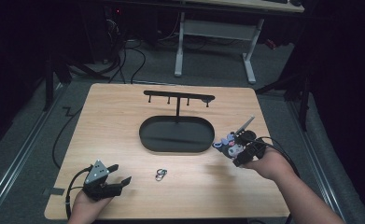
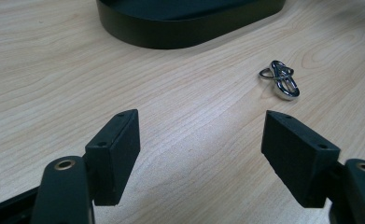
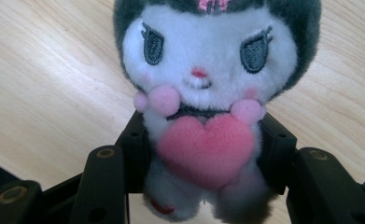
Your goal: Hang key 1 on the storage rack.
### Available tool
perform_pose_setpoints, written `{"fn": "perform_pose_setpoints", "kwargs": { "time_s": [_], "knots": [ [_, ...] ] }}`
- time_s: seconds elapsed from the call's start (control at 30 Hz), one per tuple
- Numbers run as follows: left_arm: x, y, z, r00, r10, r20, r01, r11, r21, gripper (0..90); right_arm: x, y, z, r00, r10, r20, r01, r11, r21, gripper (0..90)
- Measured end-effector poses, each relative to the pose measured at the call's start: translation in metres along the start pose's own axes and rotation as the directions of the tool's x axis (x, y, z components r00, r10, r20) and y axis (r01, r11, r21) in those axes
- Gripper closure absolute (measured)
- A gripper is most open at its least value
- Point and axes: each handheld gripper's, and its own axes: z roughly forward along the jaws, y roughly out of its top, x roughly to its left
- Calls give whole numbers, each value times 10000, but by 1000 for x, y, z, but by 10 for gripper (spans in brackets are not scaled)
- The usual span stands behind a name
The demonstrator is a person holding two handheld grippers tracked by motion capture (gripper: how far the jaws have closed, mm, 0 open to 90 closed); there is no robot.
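My right gripper [image 1: 234, 149] is shut on a small plush toy [image 3: 203, 93] with a white face, dark hood and pink heart; the jaws squeeze its body from both sides, above the table. From above the plush toy [image 1: 227, 143] hangs just right of the black oval tray [image 1: 152, 140]. A T-shaped hanger stand [image 1: 178, 98] with several pegs rises from that tray. My left gripper [image 1: 117, 177] rests open at the near left of the table with nothing between its jaws. A silver metal clasp [image 2: 280, 79] lies ahead and right of its jaws; seen from above, the clasp [image 1: 160, 175] lies in front of the tray.
The wooden table [image 1: 124, 107] ends close behind my hands. Beyond its far edge stand a white desk frame [image 1: 215, 44] and loose cables [image 1: 133, 60] on the grey floor.
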Motion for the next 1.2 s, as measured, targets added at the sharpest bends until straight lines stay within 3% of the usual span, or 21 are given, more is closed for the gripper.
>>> {"fn": "perform_pose_setpoints", "kwargs": {
  "time_s": [0.27, 0.3, 0.73, 1.2],
  "knots": [
    [0, 0, -1, 10000, 9, 63, -9, 10000, -5, 287, 6, 2, -7, 9998, 155, -151, -156, 9998, -109, 496],
    [0, 0, -1, 10000, -5, 48, 5, 10000, -7, 287, 8, 2, -8, 9987, 471, -193, -471, 9989, -24, 496],
    [-1, -1, 0, 10000, -1, 63, 1, 10000, 44, 287, 10, 16, -22, 9989, 457, -122, -458, 9989, -43, 497],
    [3, -1, -2, 9999, -103, 43, 103, 9999, 1, 287, 3, 57, -41, 9951, 979, -158, -979, 9952, -38, 496]
  ]
}}
